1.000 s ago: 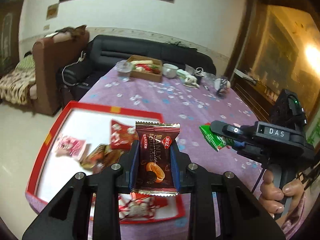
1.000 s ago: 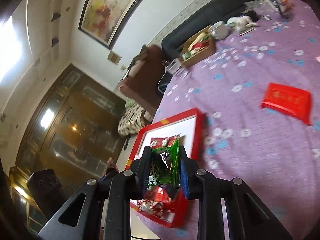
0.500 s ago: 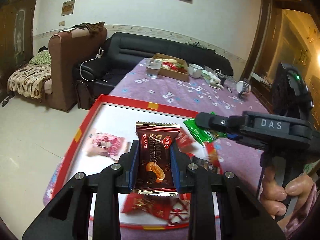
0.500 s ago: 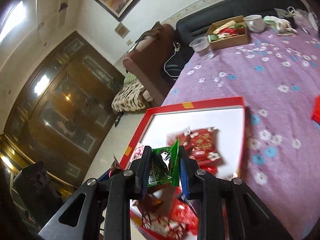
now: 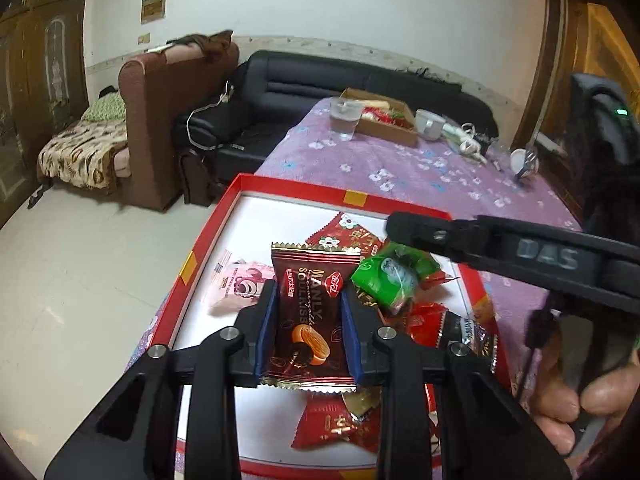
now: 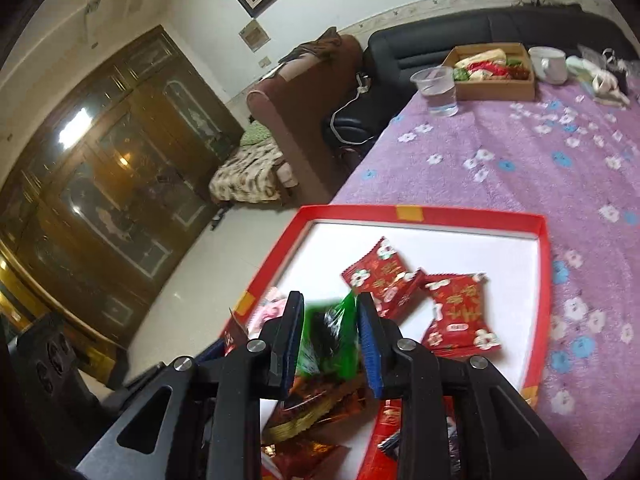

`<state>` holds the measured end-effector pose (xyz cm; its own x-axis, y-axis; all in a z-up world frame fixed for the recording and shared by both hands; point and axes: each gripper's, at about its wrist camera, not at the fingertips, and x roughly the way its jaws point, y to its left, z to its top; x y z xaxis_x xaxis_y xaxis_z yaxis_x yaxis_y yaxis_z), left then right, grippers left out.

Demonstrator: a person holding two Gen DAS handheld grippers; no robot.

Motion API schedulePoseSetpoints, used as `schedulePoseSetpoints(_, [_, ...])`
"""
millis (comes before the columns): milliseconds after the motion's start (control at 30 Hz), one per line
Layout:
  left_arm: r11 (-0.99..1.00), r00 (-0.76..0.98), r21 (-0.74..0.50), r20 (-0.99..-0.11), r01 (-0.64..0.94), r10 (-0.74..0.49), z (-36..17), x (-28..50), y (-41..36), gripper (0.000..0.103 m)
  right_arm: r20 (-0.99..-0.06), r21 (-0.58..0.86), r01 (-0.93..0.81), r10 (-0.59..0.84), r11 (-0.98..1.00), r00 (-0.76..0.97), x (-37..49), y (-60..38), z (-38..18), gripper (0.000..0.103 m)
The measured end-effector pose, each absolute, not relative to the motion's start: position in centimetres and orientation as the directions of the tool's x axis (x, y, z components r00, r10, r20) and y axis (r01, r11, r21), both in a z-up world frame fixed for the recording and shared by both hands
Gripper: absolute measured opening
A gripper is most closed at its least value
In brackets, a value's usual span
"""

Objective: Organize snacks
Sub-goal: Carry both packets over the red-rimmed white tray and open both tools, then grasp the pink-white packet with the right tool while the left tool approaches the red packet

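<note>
- Left gripper [image 5: 307,322] held the brown chocolate-biscuit packet [image 5: 310,316] upright over the red tray [image 5: 208,236]. Pads were against both long edges, but the jaws had just been opening a little. Looked like the start of a release.
- Right gripper [image 6: 329,336] had the green snack packet [image 6: 329,340] between its jaws, which had just been opening. The packet was blurred and looked loose, with a gap on the left pad side, so probably dropping.
- Both packets were carried above the tray, likely because it's the collecting spot.
- In the tray already: two red flowered packets [image 6: 382,274], a pink bear packet [image 5: 236,286], and gold-brown wrappers [image 6: 316,412] under the right gripper.
- Tray sat at the near edge of the purple floral tablecloth [image 6: 520,160].
- The green packet hung just right of the brown one in the left view, tucked under the right gripper's finger.
- Cardboard box of snacks [image 6: 496,76] and plastic cup [image 6: 436,92] were well apart at the far end.
</note>
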<state>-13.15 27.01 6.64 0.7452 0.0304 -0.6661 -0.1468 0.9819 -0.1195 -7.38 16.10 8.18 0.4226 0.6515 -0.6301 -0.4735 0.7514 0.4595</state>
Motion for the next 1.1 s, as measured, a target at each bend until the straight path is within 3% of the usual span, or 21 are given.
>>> schedulePoseSetpoints(67, [0.979,0.741,-0.114,-0.669,-0.17,0.05,6.8,-13.1,27.0,0.031,-0.626,0.465,-0.466,0.652,0.753,0.428,-7.4,15.5,8.5,0.043])
schedulePoseSetpoints(200, [0.981,0.764,-0.097,-0.641,-0.171,0.07,7.4,-14.0,26.1,0.053,-0.593,0.457,-0.456,0.644,0.763,0.484,-8.0,12.1,9.9,0.048])
schedulePoseSetpoints(267, [0.985,0.778,-0.082,-0.625,-0.151,0.067,7.7,-14.6,25.1,0.054,-0.575,0.448,-0.45,0.634,0.773,0.517,-8.6,9.9,10.3,0.057])
schedulePoseSetpoints(333, [0.99,0.782,-0.076,-0.622,-0.117,0.044,7.9,-15.0,23.9,0.054,-0.572,0.436,-0.413,0.6,0.8,0.559,-8.9,6.9,10.1,0.061])
schedulePoseSetpoints(567, [0.997,0.781,-0.047,-0.619,0.066,-0.081,8.5,-15.9,17.1,0.063,-0.611,0.434,-0.215,0.461,0.875,0.644,-8.9,-6.0,8.6,0.061])
schedulePoseSetpoints(767, [0.982,0.753,-0.007,-0.64,0.191,-0.152,8.6,-15.9,11.6,0.067,-0.645,0.382,0.071,0.21,0.922,0.734,-6.4,-19.1,7.8,0.061])
schedulePoseSetpoints(933, [0.972,0.715,0.003,-0.678,0.236,-0.172,7.9,-15.6,9.2,0.067,-0.682,0.375,0.193,0.129,0.907,0.72,-3.0,-24.8,6.3,0.061])
schedulePoseSetpoints(1100, [0.972,0.69,0.024,-0.709,0.233,-0.148,7.5,-15.4,8.4,0.067,-0.727,0.403,0.244,0.146,0.882,0.671,1.1,-26.7,4.0,0.061])
